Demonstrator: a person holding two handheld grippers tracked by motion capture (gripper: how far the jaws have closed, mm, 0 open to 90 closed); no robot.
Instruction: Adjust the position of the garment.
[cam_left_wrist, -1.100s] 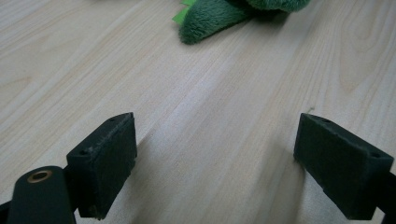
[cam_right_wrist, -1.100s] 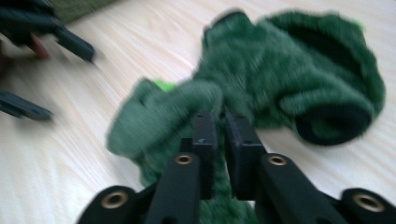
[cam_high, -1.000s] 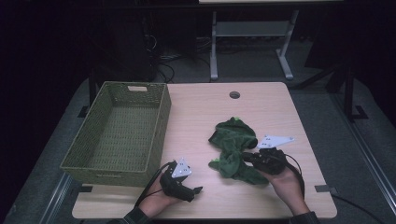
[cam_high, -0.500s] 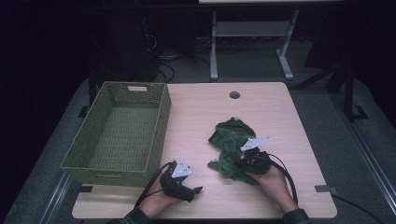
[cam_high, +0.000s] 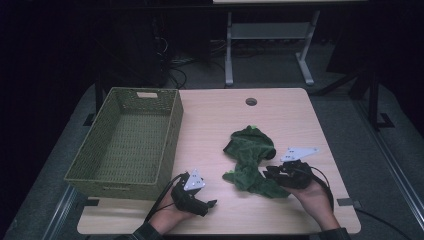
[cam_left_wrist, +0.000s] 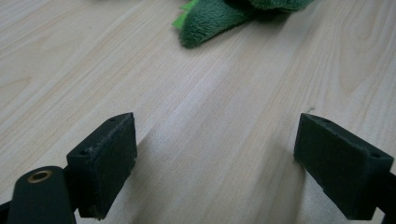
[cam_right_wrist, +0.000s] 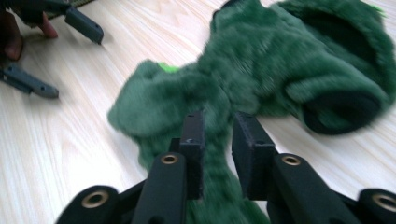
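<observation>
Currently the crumpled dark green plush cloth (cam_high: 252, 160) lies toward the right front of the pale wooden table (cam_high: 215, 120). Right gripper (cam_right_wrist: 217, 140): jaws just been opening, narrow gap, plush between them, grip uncertain. Left gripper (cam_left_wrist: 215, 154) near the front edge, released, over bare wood.

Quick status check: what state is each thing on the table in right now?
Basket: upright, nothing inside.
Green plush toy: crumpled, lying on the table.
Left tool: jaws wide open, nothing between them.
Right tool: jaws have just been opening, plush fur between them.
</observation>
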